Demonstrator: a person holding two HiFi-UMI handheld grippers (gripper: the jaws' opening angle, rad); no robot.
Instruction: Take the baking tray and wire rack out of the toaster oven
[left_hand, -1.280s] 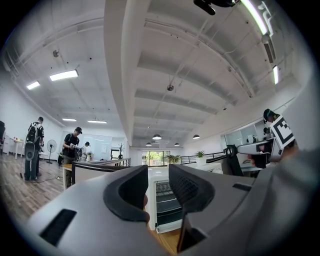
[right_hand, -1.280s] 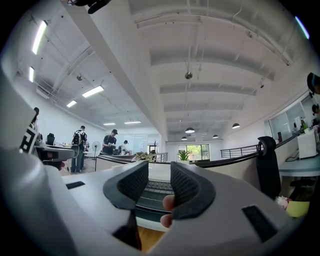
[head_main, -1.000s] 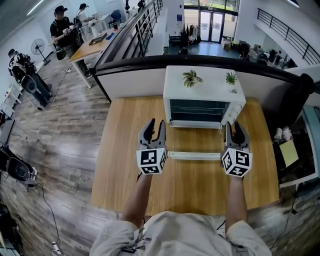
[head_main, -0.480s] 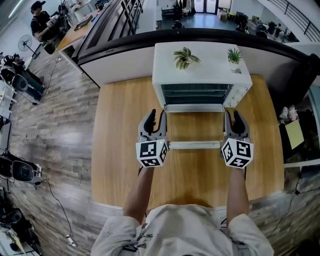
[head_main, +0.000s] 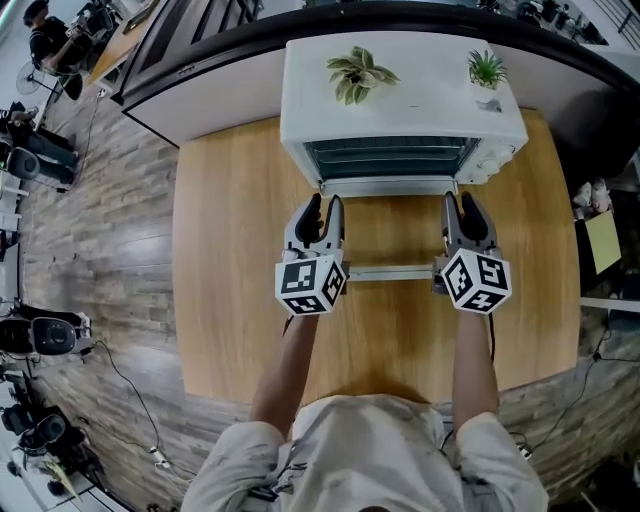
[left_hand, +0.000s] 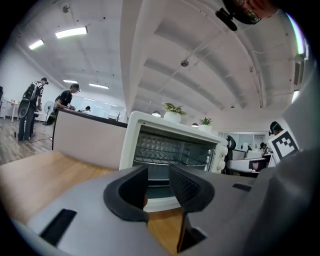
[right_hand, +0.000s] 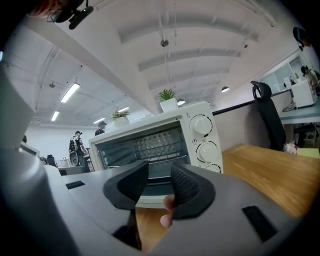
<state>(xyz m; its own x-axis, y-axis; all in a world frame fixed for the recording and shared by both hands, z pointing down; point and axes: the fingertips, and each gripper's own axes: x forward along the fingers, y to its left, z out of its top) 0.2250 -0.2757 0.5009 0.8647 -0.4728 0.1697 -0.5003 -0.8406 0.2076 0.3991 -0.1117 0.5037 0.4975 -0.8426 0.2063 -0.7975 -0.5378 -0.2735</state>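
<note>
Left gripper (head_main: 323, 203), right gripper (head_main: 461, 200) toward oven (head_main: 400, 95)

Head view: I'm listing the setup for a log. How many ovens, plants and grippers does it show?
oven: 1
plants: 2
left gripper and right gripper: 2
Total: 5
</note>
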